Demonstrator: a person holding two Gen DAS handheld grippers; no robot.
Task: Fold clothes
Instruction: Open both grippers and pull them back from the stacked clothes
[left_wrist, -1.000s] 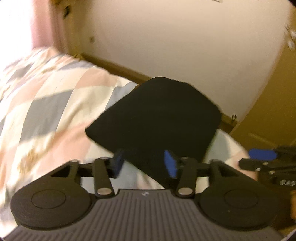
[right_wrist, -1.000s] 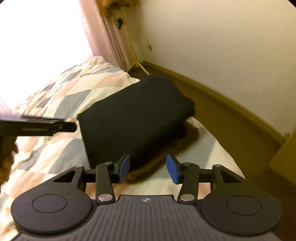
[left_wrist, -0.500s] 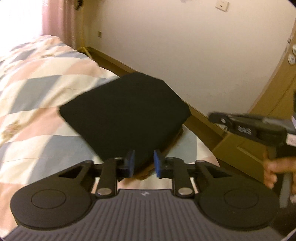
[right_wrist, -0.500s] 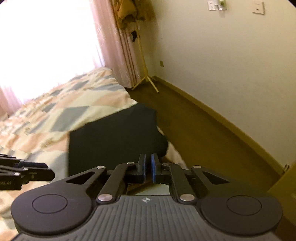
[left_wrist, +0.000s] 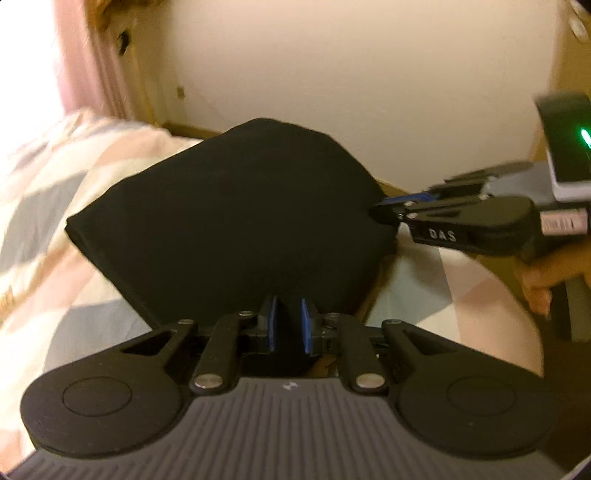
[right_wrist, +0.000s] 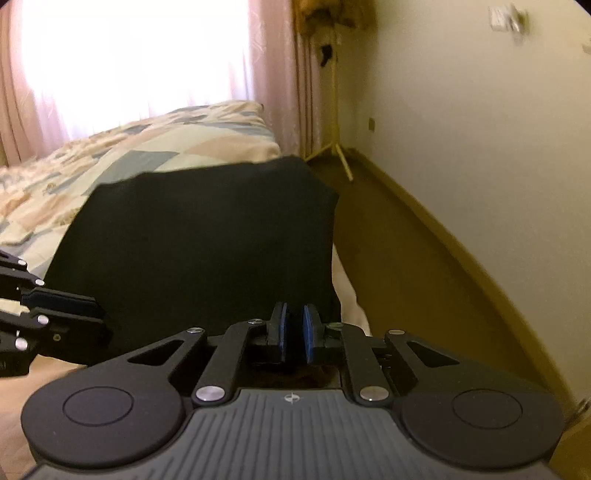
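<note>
A folded black garment (left_wrist: 229, 214) lies on the patchwork quilt (left_wrist: 40, 206) near the bed's corner. My left gripper (left_wrist: 288, 326) is shut on its near edge, with black cloth between the blue pads. In the right wrist view the same garment (right_wrist: 199, 236) fills the middle, and my right gripper (right_wrist: 293, 332) is shut on its near right corner. The right gripper (left_wrist: 388, 212) also shows in the left wrist view, pinching the garment's right corner, held by a hand (left_wrist: 543, 284). My left gripper (right_wrist: 66, 306) shows at the left edge of the right wrist view.
The bed edge drops to a brown floor (right_wrist: 406, 251) on the right, below a pale wall (right_wrist: 480, 129). A yellow stand (right_wrist: 338, 122) and pink curtains (right_wrist: 280, 74) stand by the bright window at the back.
Both grippers went from open to shut on the black garment's near edge, and both have come down closer to it. The right gripper now shows at the garment's right corner.
</note>
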